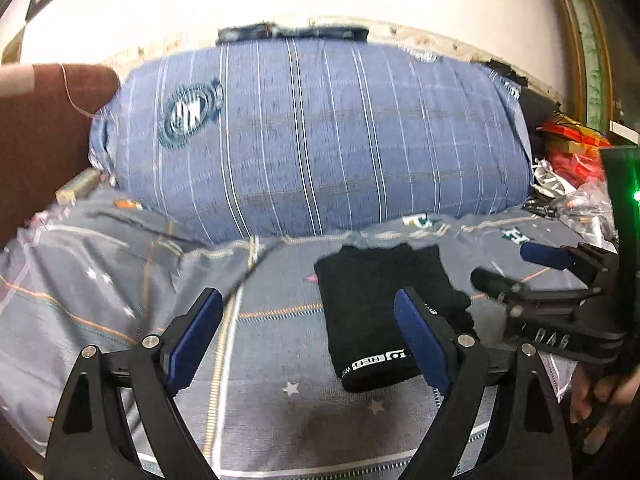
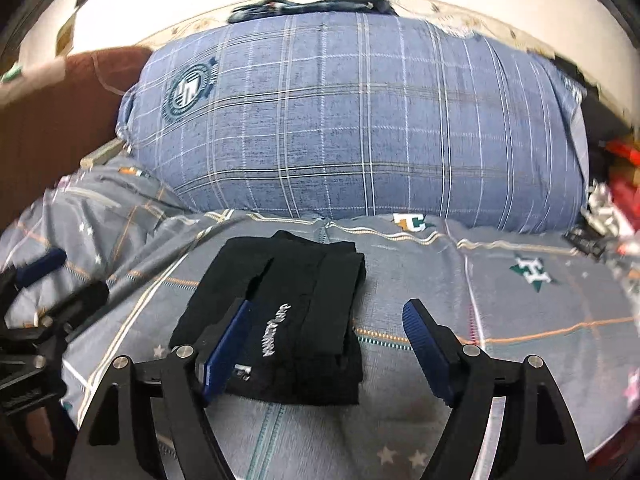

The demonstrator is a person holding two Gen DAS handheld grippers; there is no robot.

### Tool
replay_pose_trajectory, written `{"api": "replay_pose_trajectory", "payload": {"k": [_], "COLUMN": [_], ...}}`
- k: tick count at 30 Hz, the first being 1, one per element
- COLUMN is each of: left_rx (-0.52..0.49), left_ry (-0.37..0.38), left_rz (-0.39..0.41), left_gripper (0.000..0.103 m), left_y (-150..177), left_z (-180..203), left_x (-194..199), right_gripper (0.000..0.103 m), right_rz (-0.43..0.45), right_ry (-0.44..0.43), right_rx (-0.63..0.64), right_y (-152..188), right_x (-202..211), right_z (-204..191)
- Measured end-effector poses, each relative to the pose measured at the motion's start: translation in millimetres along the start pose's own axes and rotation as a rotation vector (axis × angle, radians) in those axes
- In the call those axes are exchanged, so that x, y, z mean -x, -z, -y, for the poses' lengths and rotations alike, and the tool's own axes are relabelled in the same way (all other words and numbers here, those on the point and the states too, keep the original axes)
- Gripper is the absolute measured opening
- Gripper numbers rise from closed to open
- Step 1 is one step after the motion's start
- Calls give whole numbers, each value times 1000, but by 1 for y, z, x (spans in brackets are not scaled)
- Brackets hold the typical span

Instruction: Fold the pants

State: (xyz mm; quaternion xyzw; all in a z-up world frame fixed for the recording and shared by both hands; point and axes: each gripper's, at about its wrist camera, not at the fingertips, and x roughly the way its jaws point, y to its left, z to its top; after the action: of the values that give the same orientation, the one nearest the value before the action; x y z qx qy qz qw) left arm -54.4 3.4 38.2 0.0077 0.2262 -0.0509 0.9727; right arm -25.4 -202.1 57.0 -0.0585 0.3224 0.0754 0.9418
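My left tongs (image 1: 310, 320) and right tongs (image 2: 326, 328) both gape apart, empty, above the folded black pants (image 2: 280, 320) on the bedsheet (image 2: 500, 320).

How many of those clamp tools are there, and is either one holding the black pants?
2. The left gripper hangs open beside the folded black pants; the right gripper is open above them on the bedsheet. Neither holds them.
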Motion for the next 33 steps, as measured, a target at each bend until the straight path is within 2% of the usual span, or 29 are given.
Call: {"api": "replay_pose_trajectory", "payload": {"k": [4, 11, 13, 18, 26, 33], "left_rx": [-3, -6, -20, -42, -62, -34], "left_ry": [-34, -77, -98, -136, -136, -148], "left_rz": [49, 121, 144, 214, 241, 230], "left_gripper": [90, 96, 103, 103, 103, 103], "left_y": [-8, -16, -19, -28, -39, -43], "left_z": [-4, -9, -7, -3, 4, 2], "left_x": [24, 60, 70, 90, 101, 100], "right_gripper": [79, 80, 80, 80, 80, 81], "right_rz": [22, 96, 113, 141, 167, 180], "right_ry": [21, 34, 38, 35, 33, 27], "right_rx": [52, 52, 45, 36, 16, -3], "right_y": [-4, -17, -21, -29, -37, -40], "right_x": [25, 69, 81, 101, 117, 124], "right_z": [-19, -29, -30, -31, -25, -16]}}
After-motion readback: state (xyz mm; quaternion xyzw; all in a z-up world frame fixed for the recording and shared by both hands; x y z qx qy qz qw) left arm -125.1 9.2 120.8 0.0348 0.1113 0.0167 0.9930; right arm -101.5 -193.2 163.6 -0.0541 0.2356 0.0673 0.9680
